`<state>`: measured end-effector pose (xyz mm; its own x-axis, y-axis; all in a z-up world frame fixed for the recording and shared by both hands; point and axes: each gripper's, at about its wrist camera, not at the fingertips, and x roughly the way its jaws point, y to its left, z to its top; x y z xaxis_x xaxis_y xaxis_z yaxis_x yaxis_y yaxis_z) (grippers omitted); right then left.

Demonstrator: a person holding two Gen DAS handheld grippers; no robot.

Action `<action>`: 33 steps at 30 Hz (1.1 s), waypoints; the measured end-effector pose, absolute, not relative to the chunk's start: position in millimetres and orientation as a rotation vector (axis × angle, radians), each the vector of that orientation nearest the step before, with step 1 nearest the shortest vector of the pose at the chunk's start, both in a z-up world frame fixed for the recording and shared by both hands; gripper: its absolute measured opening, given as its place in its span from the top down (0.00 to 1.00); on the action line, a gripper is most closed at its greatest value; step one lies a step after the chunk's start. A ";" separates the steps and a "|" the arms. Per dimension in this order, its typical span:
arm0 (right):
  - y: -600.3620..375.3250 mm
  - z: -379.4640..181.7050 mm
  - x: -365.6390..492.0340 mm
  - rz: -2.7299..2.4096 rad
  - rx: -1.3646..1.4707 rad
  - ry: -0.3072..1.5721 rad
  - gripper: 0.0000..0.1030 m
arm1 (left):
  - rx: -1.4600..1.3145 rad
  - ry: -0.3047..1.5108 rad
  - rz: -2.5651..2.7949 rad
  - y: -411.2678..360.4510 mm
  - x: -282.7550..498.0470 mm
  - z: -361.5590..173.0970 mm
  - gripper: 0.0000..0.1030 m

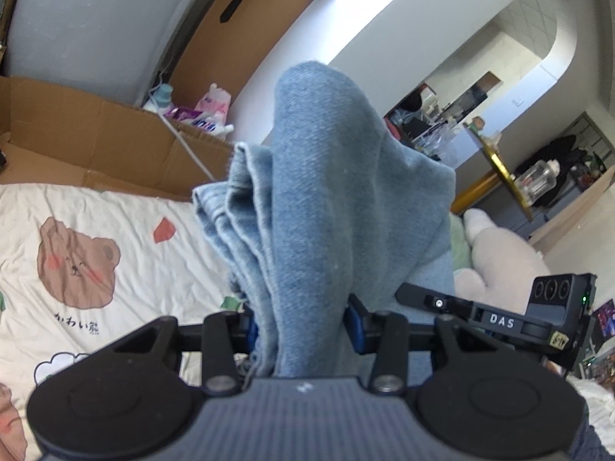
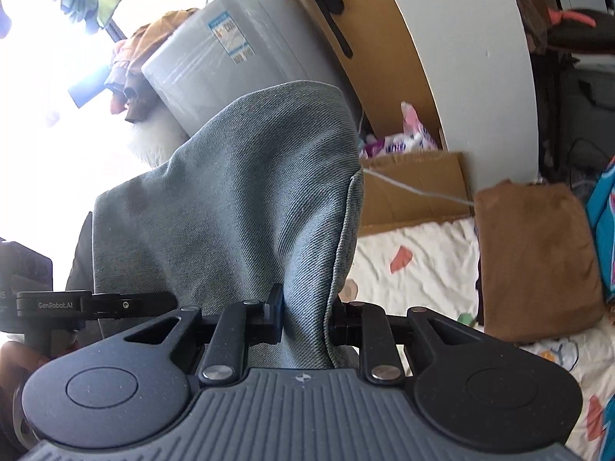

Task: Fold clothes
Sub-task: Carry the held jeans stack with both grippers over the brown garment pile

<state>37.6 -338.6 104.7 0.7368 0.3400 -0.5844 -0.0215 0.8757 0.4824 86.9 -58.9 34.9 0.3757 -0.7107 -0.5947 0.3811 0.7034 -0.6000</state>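
A white bedsheet (image 1: 115, 207) printed with a cartoon bear covers the bed below both grippers, with a flattened cardboard box (image 1: 100, 142) along its far edge. A folded brown cloth (image 2: 538, 261) lies on the sheet to the right. The blue denim garment (image 1: 326, 199) is held up off the bed, its long axis running away from each camera, bunched folds pointing far and upward. The left gripper (image 1: 303, 326) is clenched on one gathered part of the denim; the right gripper (image 2: 307, 319) grips another part, fabric pinched between its jaws.
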 end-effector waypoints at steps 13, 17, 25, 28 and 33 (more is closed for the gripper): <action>-378.0 167.7 55.6 0.188 0.453 0.672 0.79 | -0.415 0.910 -0.758 -93.6 109.6 82.5 0.56; -397.1 182.8 58.9 0.176 0.444 0.653 0.79 | -0.406 0.902 -0.769 -111.9 118.4 93.3 0.56; -439.4 177.7 58.9 0.134 0.469 0.641 0.79 | -0.360 0.920 -0.810 -155.0 134.9 94.4 0.56; -452.1 172.5 57.7 0.101 0.453 0.637 0.79 | -0.356 0.932 -0.833 -172.5 141.3 86.7 0.56; -469.4 164.1 56.9 0.039 0.430 0.631 0.79 | -0.344 0.955 -0.864 -200.4 151.4 75.6 0.56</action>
